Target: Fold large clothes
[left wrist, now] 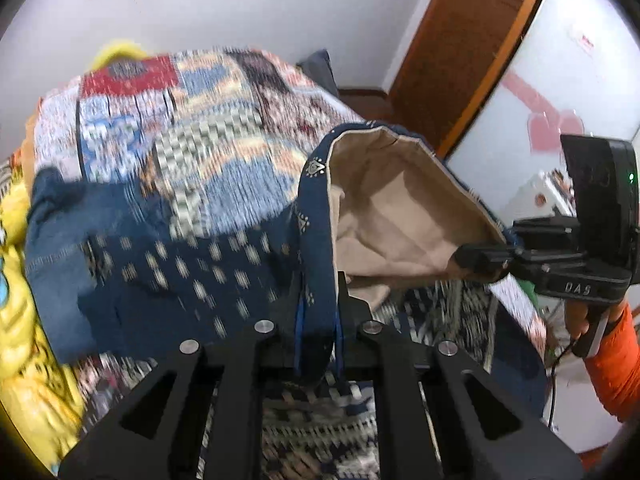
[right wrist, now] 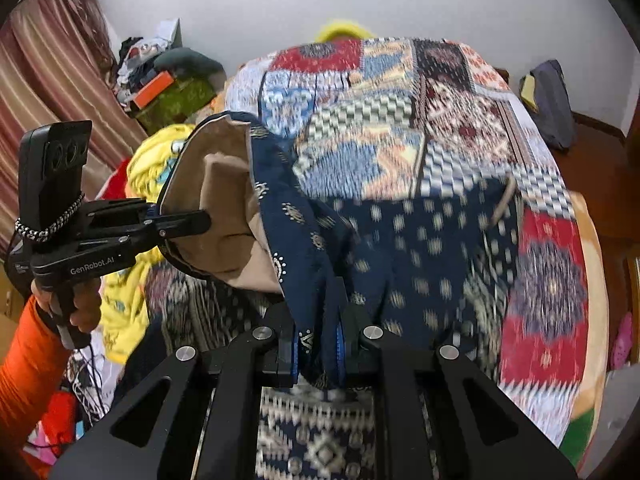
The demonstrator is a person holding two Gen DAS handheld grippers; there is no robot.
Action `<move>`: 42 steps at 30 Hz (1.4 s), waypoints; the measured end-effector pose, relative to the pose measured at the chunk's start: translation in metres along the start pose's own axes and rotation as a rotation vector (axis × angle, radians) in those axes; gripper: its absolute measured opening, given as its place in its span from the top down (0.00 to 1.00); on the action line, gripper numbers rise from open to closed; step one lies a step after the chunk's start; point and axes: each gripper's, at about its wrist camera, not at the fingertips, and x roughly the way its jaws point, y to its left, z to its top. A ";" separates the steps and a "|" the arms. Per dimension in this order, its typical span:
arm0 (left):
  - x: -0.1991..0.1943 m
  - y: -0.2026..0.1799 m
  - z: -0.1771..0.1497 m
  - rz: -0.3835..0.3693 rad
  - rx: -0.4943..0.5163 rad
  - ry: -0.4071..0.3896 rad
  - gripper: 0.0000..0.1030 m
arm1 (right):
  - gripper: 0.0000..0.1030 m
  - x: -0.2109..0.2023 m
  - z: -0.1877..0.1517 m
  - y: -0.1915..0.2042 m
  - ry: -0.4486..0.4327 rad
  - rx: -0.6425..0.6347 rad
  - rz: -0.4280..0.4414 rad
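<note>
Both tools are pinching the same garment [left wrist: 208,276], a navy cloth with small pale motifs and a plain beige lining. The left tool [left wrist: 318,344] has its jaws pressed together on a fold of the navy edge, and the right tool [right wrist: 318,344] grips another fold of that edge the same way. Between them the hem is lifted off the bed, so the beige inside [left wrist: 396,216] gapes open like a pocket, while the rest of the garment trails down onto the near part of the bed.

The bed is covered by a patchwork blanket [right wrist: 400,128] in red, blue, cream and checked squares, reaching to the far wall. Just under the tools lies another cloth [right wrist: 320,440] with a dark blue and white geometric pattern. A yellow printed fabric [left wrist: 24,340] is heaped at the left side of the bed, and a piece of blue denim [left wrist: 60,248] lies next to the garment there.

The far wall [right wrist: 440,4] is plain white. At the left hangs a striped reddish curtain [right wrist: 44,80], with a cluttered pile [right wrist: 160,76] of boxes and clothes beside it. A brown wooden door frame [left wrist: 464,56] stands at the right, and a dark bag [right wrist: 552,104] leans by the far right corner. The person's orange sleeve [right wrist: 28,364] shows behind one handle.
</note>
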 end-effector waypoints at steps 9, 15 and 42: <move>0.006 -0.032 -0.062 0.031 0.047 0.110 0.65 | 0.84 -0.003 -0.041 0.005 0.078 -0.004 -0.005; -0.031 -0.049 -0.061 0.004 0.046 0.031 0.58 | 0.78 -0.012 -0.047 0.012 0.097 -0.041 -0.025; 0.063 -0.030 -0.084 0.212 0.045 0.157 0.37 | 0.53 0.060 -0.055 -0.036 0.176 0.157 -0.141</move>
